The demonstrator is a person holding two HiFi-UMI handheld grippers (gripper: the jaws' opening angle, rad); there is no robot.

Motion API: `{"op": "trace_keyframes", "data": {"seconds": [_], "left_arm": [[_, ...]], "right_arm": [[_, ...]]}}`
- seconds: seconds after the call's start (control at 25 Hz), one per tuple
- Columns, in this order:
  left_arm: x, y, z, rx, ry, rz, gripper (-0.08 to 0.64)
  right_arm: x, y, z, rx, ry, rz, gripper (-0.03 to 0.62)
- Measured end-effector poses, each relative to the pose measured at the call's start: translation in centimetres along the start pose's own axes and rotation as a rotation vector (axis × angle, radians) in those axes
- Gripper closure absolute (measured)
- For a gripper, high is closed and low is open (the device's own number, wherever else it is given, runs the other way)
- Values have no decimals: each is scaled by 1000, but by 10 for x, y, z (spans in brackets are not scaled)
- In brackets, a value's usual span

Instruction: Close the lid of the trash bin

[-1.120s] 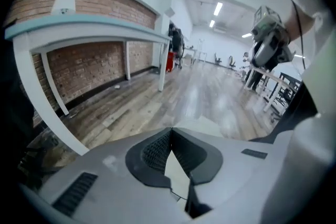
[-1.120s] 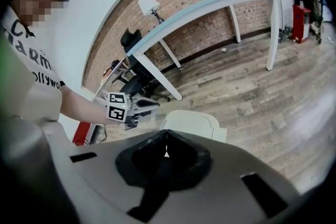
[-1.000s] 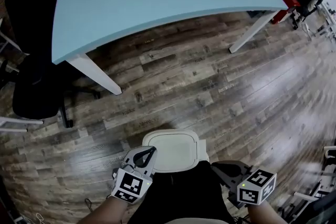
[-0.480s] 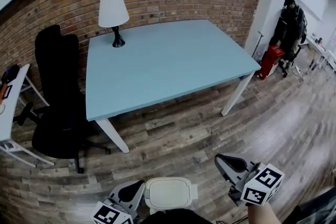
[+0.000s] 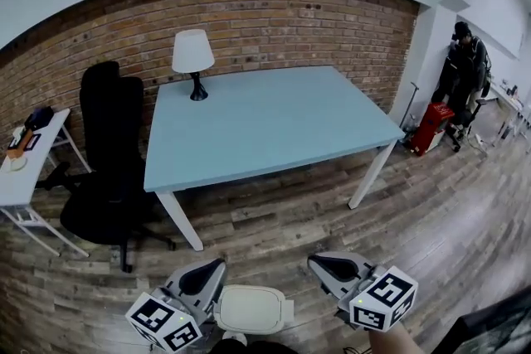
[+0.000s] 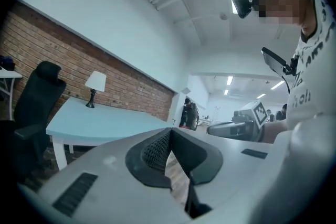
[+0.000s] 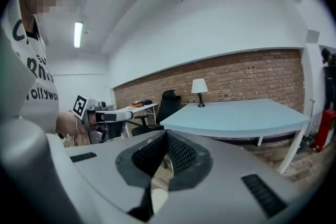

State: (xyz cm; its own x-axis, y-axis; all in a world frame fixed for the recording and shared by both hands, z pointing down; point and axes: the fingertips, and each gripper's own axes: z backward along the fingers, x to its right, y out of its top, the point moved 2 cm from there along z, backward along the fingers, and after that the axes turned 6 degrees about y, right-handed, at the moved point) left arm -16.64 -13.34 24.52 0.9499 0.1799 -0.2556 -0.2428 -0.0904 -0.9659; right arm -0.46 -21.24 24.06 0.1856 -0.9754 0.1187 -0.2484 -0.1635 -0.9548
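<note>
The white trash bin (image 5: 249, 309) stands on the wood floor at the bottom of the head view, its cream lid lying flat on top. My left gripper (image 5: 206, 274) hovers just left of the bin, raised above it, jaws pressed together and empty. My right gripper (image 5: 330, 267) is held off to the right of the bin, also shut on nothing. In the left gripper view the left gripper (image 6: 169, 131) points level across the room, and the right gripper (image 7: 167, 134) does the same in its own view. Neither touches the bin.
A light blue table (image 5: 265, 124) with a white lamp (image 5: 192, 54) stands ahead against the brick wall. A black office chair (image 5: 108, 170) and a small white side table (image 5: 25, 170) are at the left. A person (image 5: 465, 62) and a red object (image 5: 431, 124) are at the far right.
The head view has tilted up from the floor to the room. Both grippers have lifted away from the bin, which now sits at the bottom edge with its lid down.
</note>
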Motion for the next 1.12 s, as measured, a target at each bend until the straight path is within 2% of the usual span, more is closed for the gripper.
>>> {"op": "trace_keyframes", "data": {"seconds": [0.16,0.44,1.12], "left_arm": [[17,-3,9,1,39,-1,554],[21,-15,28,-23,148,-8,554],[29,-15,33,-38,165,-56,554]], "right_arm": [[-10,-9,8,7,64,-54,584],[-14,-22,18,-29,92,-76,584],[-6,-27,19,-38,72,-73,584]]}}
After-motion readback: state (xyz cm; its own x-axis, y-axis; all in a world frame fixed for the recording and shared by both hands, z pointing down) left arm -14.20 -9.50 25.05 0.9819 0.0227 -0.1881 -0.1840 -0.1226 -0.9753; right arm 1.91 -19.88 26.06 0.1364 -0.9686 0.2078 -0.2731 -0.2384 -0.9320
